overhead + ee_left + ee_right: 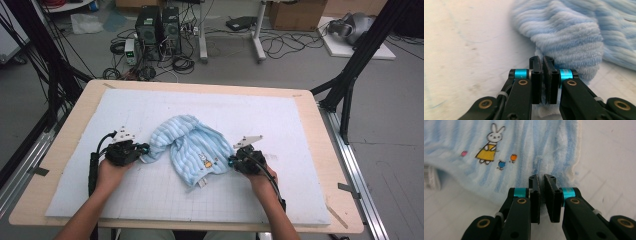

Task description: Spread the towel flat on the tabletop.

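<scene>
Blue towel point(192, 147) pinched by both tools

White gridded foam mat point(280, 120) covers the wooden tabletop point(320, 145). Behind it on the floor: two black PC towers point(159, 27), tangled cables point(280, 45), cardboard box point(296, 14).

Even, soft indoor light with faint shadows; both gripper views blur close up, and the high view is grainy.
</scene>
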`<state>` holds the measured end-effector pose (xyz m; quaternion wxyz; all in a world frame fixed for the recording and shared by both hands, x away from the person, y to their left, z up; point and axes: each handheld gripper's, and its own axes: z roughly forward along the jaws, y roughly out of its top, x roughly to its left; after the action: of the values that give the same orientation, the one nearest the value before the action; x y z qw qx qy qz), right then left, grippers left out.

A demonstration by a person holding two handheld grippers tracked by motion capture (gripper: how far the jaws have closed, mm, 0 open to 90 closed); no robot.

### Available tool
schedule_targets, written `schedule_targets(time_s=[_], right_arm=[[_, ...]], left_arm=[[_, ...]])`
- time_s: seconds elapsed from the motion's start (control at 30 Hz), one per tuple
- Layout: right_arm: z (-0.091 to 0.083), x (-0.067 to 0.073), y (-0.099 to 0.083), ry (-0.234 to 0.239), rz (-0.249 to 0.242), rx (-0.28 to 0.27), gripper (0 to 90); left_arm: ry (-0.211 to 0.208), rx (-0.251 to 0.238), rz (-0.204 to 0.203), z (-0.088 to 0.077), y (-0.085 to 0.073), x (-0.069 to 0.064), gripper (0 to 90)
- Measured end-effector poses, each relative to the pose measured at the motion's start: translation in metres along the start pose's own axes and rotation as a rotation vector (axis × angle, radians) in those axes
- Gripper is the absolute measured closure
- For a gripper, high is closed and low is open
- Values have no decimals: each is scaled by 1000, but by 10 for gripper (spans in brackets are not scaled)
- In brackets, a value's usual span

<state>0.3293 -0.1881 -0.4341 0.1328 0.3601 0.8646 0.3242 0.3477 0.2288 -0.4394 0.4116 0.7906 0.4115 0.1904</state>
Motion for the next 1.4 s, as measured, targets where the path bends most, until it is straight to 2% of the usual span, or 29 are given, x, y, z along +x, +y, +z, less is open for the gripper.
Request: schedule_targets(time_s=[0.03, 0.07, 0.2, 0.23, 0.27, 0.43, 0.47, 0.53, 0.6, 0.63, 0.67, 0.7, 0.73, 0.77, 0.8, 0.9, 0.93, 0.97, 1.0, 1.13, 1.17, 1.2, 1.23, 1.27, 1.3, 1.4], right_arm=[[0, 0, 0, 0, 0, 0, 831], [-9, 3, -11, 12, -3, 0, 829], [-23, 6, -30, 39, 13, -18, 829], [-23, 6, -30, 39, 13, -18, 829], [-31, 9, -39, 44, 10, -21, 829], [-47, 14, -55, 54, 8, -10, 829], [-54, 17, -60, 59, -1, 5, 813], [-61, 18, -62, 52, 11, -6, 706], [-64, 16, -58, 42, 36, -49, 595], [-64, 16, -58, 42, 36, -49, 595], [-65, 13, -55, 30, 52, -84, 532], [-64, 8, -45, 23, 75, -137, 480], [-64, 8, -45, 23, 75, -137, 480], [-62, 6, -39, 16, 81, -157, 452], [-54, 2, -25, 1, 84, -184, 407], [-42, -4, -11, -8, 85, -200, 383], [-34, -8, -4, -21, 86, -194, 373], [-17, -13, 8, -30, 92, -160, 372], [-17, -13, 8, -30, 92, -160, 372], [16, -12, 23, -7, 88, -100, 472], [27, -10, 25, 18, 99, -70, 582], [30, -9, 24, 10, 89, -52, 623], [30, -9, 24, 10, 89, -52, 623], [30, -8, 24, 5, 84, -58, 740], [25, -7, 22, 40, 86, -37, 840], [19, -2, 17, 60, 63, -17, 848]], left_arm=[[0, 0, 0, 0, 0, 0, 855], [14, -12, -13, -2, 1, 6, 856], [31, -28, -25, -4, 3, 13, 857], [34, -32, -29, -5, 3, 15, 857], [41, -44, -45, -6, 2, 18, 858], [49, -58, -62, -7, 2, 22, 859], [51, -66, -65, -7, 1, 22, 859], [52, -73, -70, -7, 1, 23, 857], [57, -86, -74, -7, 2, 22, 822], [57, -86, -74, -7, 2, 22, 739], [68, -92, -84, -6, 2, 22, 739], [81, -102, -101, -7, 2, 23, 616], [81, -102, -101, -7, 2, 23, 573], [79, -107, -110, -7, 2, 24, 573], [77, -114, -119, -8, 1, 25, 528], [81, -132, -142, -10, -1, 28, 505], [79, -137, -151, -10, -2, 29, 501], [78, -136, -155, -10, -3, 30, 495], [79, -135, -156, -11, -3, 31, 495], [68, -139, -158, -11, -5, 32, 488], [65, -140, -157, -11, -5, 32, 488], [59, -143, -156, -10, -5, 32, 486], [57, -140, -152, -11, -5, 31, 486], [55, -142, -150, -11, -5, 31, 486], [56, -139, -148, -11, -5, 31, 485], [57, -143, -152, -11, -5, 31, 484]])
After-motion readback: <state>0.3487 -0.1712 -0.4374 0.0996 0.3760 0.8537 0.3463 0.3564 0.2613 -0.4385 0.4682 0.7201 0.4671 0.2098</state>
